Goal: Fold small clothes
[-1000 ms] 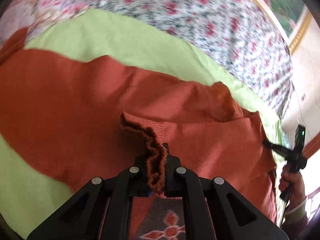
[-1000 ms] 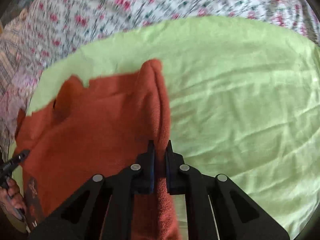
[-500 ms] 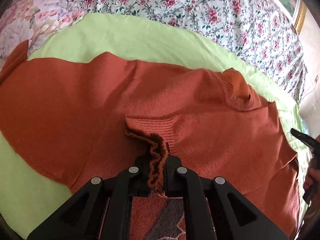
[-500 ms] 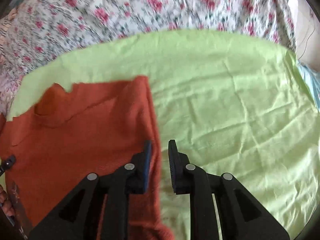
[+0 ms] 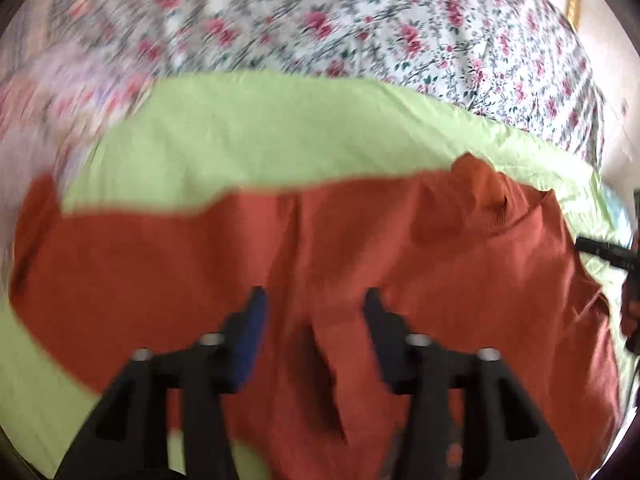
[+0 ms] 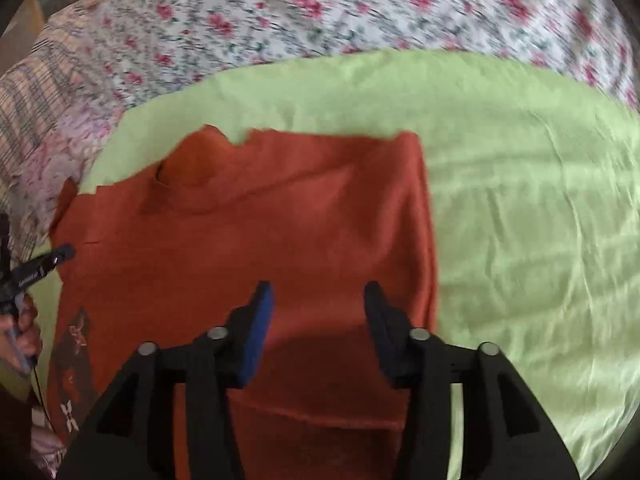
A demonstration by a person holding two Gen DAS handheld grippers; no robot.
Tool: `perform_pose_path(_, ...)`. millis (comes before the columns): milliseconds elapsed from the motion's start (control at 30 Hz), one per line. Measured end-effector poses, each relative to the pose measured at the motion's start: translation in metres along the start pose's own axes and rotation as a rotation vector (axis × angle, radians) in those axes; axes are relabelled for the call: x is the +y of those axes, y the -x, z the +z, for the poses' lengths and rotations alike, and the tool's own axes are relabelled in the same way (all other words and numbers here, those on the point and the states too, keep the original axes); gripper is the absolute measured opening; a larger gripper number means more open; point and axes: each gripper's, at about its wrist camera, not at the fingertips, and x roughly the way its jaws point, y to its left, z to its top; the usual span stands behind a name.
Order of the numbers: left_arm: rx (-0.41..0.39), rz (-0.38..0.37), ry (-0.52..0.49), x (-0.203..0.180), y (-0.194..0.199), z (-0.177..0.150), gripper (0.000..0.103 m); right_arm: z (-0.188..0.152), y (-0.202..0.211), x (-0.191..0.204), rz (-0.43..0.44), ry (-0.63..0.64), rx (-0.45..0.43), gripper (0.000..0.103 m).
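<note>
A rust-orange knitted sweater [image 6: 256, 232] is seen spread on a light green cotton sheet [image 6: 520, 208], which is laid over a white bedspread printed with pink flowers [image 6: 320, 4]. The sweater lies partly folded, its ribbed collar [image 5: 486, 204] turned toward the far edge of the green sheet, and a dark patterned panel [image 6: 74, 344] is seen at its near left edge in the right wrist view. The black left gripper [image 5: 314, 300] is held above the middle of the sweater; its jaws are opening and stand apart, with a loose ridge of knit beneath the gap but no fabric pressed by the pads. The black right gripper [image 6: 318, 292] is held over the sweater's right portion, near its straight side edge; its jaws are likewise opening, and nothing is clamped between them. Each gripper's tip is seen at the margin of the other's view, with part of a hand [image 6: 22, 332] around the left handle.
</note>
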Motion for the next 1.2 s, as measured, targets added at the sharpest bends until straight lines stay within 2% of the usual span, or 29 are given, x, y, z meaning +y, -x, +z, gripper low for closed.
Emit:
perform_pose_path(33, -0.003, 0.020, -0.044, -0.002, -0.008, 0.014, 0.054, 0.011, -0.003, 0.003, 0.006, 0.024, -0.012, 0.050)
perform_pose_path(167, 0.049, 0.024, -0.168, -0.005, -0.050, 0.058, 0.054, 0.053, -0.027, 0.019, 0.007, 0.124, -0.041, 0.050)
perform_pose_path(200, 0.074, 0.019, -0.199, -0.003, -0.066, 0.069, 0.055, 0.072, -0.038, 0.021, 0.007, 0.183, -0.045, 0.050)
perform_pose_path(267, 0.133, -0.010, -0.239, 0.004, -0.092, 0.081, 0.055, 0.084, -0.047, 0.021, 0.019, 0.220, -0.039, 0.050)
perform_pose_path(367, 0.259, -0.089, -0.277, 0.010, -0.126, 0.086, 0.057, 0.106, -0.076, 0.018, 0.044, 0.272, 0.019, 0.052)
perform_pose_path(400, 0.260, -0.101, -0.294, 0.010, -0.128, 0.086, 0.058, 0.114, -0.097, 0.017, 0.066, 0.299, 0.078, 0.056)
perform_pose_path(467, 0.253, -0.123, -0.329, 0.008, -0.127, 0.085, 0.058, 0.117, -0.108, 0.018, 0.074, 0.317, 0.113, 0.060)
perform_pose_path(500, 0.256, -0.126, -0.336, 0.008, -0.127, 0.084, 0.055, 0.117, -0.118, 0.018, 0.077, 0.345, 0.143, 0.062)
perform_pose_path(567, 0.244, -0.153, -0.354, 0.005, -0.122, 0.080, 0.026, 0.114, -0.130, 0.024, 0.052, 0.413, 0.163, 0.062)
perform_pose_path(600, 0.236, -0.160, -0.378, 0.001, -0.119, 0.076, 0.020, 0.111, -0.132, 0.028, 0.028, 0.441, 0.156, 0.057)
perform_pose_path(667, 0.210, -0.114, -0.463, -0.013, -0.113, 0.067, 0.009, 0.104, -0.131, 0.034, 0.004, 0.471, 0.151, 0.039)
perform_pose_path(700, 0.189, -0.064, -0.492, -0.019, -0.111, 0.062, 0.007, 0.102, -0.131, 0.035, 0.001, 0.475, 0.152, 0.015)
perform_pose_path(733, 0.175, -0.016, -0.494, -0.023, -0.110, 0.060, 0.005, 0.100, -0.131, 0.035, -0.005, 0.469, 0.154, 0.008)
perform_pose_path(800, 0.137, 0.059, -0.491, -0.027, -0.103, 0.060, 0.003, 0.096, -0.125, 0.035, -0.034, 0.444, 0.127, 0.007)
perform_pose_path(833, 0.093, 0.105, -0.484, -0.028, -0.094, 0.062, 0.003, 0.094, -0.120, 0.036, -0.070, 0.444, 0.111, 0.007)
perform_pose_path(867, 0.060, 0.123, -0.469, -0.028, -0.085, 0.066, 0.003, 0.093, -0.110, 0.036, -0.122, 0.435, 0.066, 0.007)
perform_pose_path(933, -0.012, 0.135, -0.404, -0.022, -0.067, 0.077, 0.003, 0.095, -0.079, 0.033, -0.145, 0.366, -0.051, 0.007)
perform_pose_path(1000, -0.012, 0.154, -0.338, -0.016, -0.078, 0.088, 0.003, 0.099, -0.055, 0.029, -0.165, 0.300, -0.148, 0.007)
perform_pose_path(1033, 0.018, 0.174, -0.307, -0.010, -0.092, 0.090, 0.003, 0.100, -0.052, 0.028, -0.177, 0.273, -0.170, 0.006)
perform_pose_path(1100, 0.036, 0.204, -0.274, -0.006, -0.109, 0.089, 0.003, 0.102, -0.071, 0.019, -0.201, 0.229, -0.142, 0.006)
perform_pose_path(1167, 0.044, 0.218, -0.237, -0.002, -0.121, 0.090, 0.003, 0.101, -0.107, 0.015, -0.243, 0.195, -0.099, 0.006)
perform_pose_path(1200, 0.049, 0.222, -0.213, 0.002, -0.126, 0.088, 0.003, 0.101, -0.107, 0.015, -0.243, 0.195, -0.099, 0.006)
